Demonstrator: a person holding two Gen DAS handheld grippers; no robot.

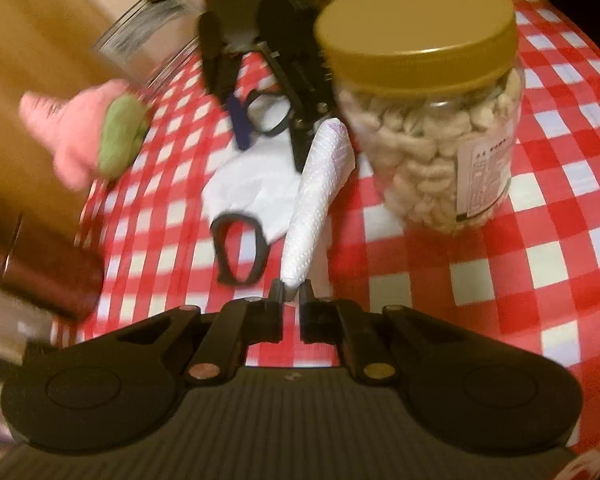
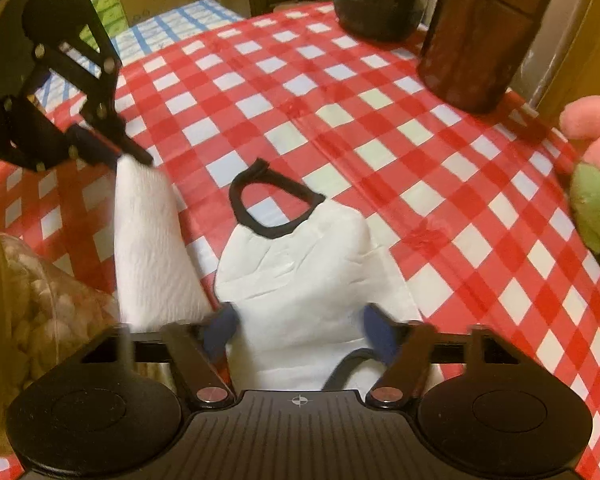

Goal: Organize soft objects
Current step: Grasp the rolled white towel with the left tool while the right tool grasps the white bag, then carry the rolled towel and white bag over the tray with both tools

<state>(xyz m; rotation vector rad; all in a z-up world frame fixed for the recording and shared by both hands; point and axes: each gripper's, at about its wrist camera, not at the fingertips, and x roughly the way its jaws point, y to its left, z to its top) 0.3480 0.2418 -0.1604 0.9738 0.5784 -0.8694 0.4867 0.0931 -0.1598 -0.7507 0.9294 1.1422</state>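
Note:
A white face mask (image 2: 300, 276) with black ear loops lies flat on the red checked tablecloth (image 2: 300, 80). My right gripper (image 2: 300, 328) is open and straddles its near end, with blue pads (image 2: 220, 328) at either side. The left wrist view shows the same mask (image 1: 248, 184) with the right gripper (image 1: 270, 136) over its far end. My left gripper (image 1: 292, 292) is shut on one end of a white paper towel (image 1: 320, 192), which rises off the table. From the right wrist, the left gripper (image 2: 136, 156) pinches the towel (image 2: 148, 240) at its top. A pink and green plush toy (image 1: 88, 128) sits at the table's side.
A cashew jar with a gold lid (image 1: 432, 120) stands close beside the towel. A brown jar (image 2: 480, 40) and a dark glass vessel (image 2: 380, 0) stand at the far edge, the plush toy (image 2: 596, 184) near them. A clear glass container (image 1: 140, 40) is behind the plush.

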